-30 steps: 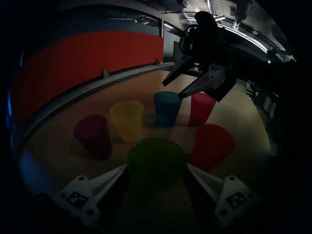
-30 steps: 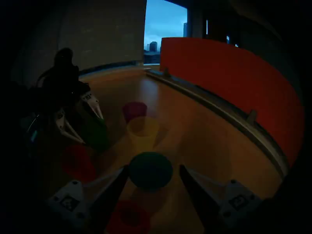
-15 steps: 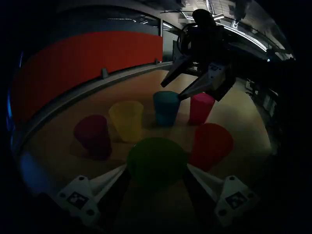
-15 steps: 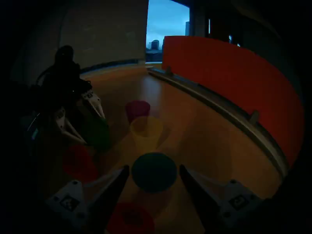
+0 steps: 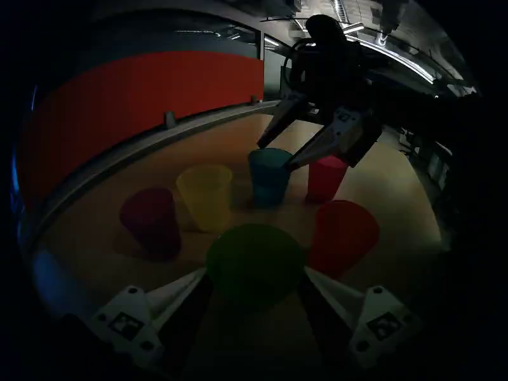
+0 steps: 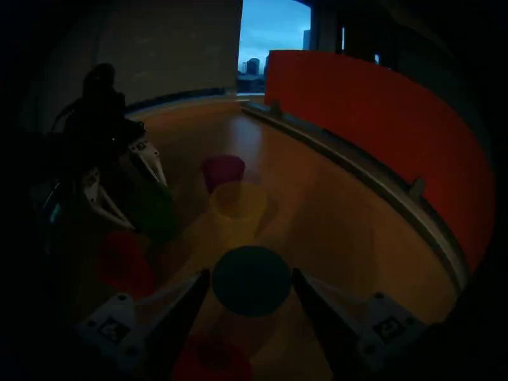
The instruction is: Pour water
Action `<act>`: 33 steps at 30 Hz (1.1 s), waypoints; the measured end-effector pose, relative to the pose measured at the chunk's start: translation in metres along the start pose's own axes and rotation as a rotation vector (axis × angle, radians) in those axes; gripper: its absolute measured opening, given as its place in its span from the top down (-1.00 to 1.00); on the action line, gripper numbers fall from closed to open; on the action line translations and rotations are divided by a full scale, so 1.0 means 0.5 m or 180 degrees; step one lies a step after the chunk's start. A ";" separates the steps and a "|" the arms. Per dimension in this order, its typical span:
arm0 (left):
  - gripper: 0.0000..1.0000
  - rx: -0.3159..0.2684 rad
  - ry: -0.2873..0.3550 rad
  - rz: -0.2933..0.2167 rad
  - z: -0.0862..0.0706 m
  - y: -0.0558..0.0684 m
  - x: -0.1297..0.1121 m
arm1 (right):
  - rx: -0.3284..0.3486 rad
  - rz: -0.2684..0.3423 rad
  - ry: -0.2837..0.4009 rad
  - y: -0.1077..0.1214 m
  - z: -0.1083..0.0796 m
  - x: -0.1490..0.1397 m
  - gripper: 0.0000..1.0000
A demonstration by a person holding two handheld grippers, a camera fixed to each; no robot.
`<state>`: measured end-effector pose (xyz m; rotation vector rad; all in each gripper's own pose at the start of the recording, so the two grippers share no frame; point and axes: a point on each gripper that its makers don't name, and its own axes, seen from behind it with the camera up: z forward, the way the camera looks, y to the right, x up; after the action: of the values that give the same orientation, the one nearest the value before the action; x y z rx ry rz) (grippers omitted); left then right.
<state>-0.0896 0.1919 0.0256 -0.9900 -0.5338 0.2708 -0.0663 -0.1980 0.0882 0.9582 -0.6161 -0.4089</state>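
Teal cup (image 6: pixel 251 289) sits between the right gripper's (image 6: pixel 249 273) spread fingers

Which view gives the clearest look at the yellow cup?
The left gripper view. There the yellow cup stands whole and unblocked, apart from the purple cup on one side and the blue cup on the other. The right gripper view shows it dimmer, with the purple cup overlapping its far rim.
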 end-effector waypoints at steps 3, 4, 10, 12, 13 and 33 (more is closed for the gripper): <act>-0.73 -0.0001 0.0001 0.0000 -0.001 0.000 0.000 | -0.0006 -0.0006 -0.0028 0.000 0.006 -0.005 -0.95; -0.73 -0.0001 0.0001 0.0002 -0.001 0.001 -0.001 | -0.0008 -0.0010 -0.0036 0.000 0.007 -0.007 -0.95; -0.73 -0.0002 -0.0003 0.0007 0.000 0.002 0.000 | -0.0015 -0.0019 -0.0096 -0.003 0.017 -0.018 -0.94; -0.72 -0.0001 -0.0002 0.0003 0.000 0.002 0.000 | -0.0016 -0.0012 -0.0114 -0.003 0.020 -0.021 -0.94; -0.72 -0.0001 -0.0001 0.0001 0.000 0.002 0.001 | -0.0015 -0.0006 -0.0120 -0.003 0.021 -0.023 -0.94; -0.70 -0.0003 0.0011 -0.0005 -0.003 0.003 -0.001 | -0.0053 0.0048 -0.0158 -0.002 0.043 -0.039 -0.94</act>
<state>-0.0895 0.1914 0.0237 -0.9906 -0.5314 0.2674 -0.0949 -0.2006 0.0906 0.9294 -0.6637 -0.4248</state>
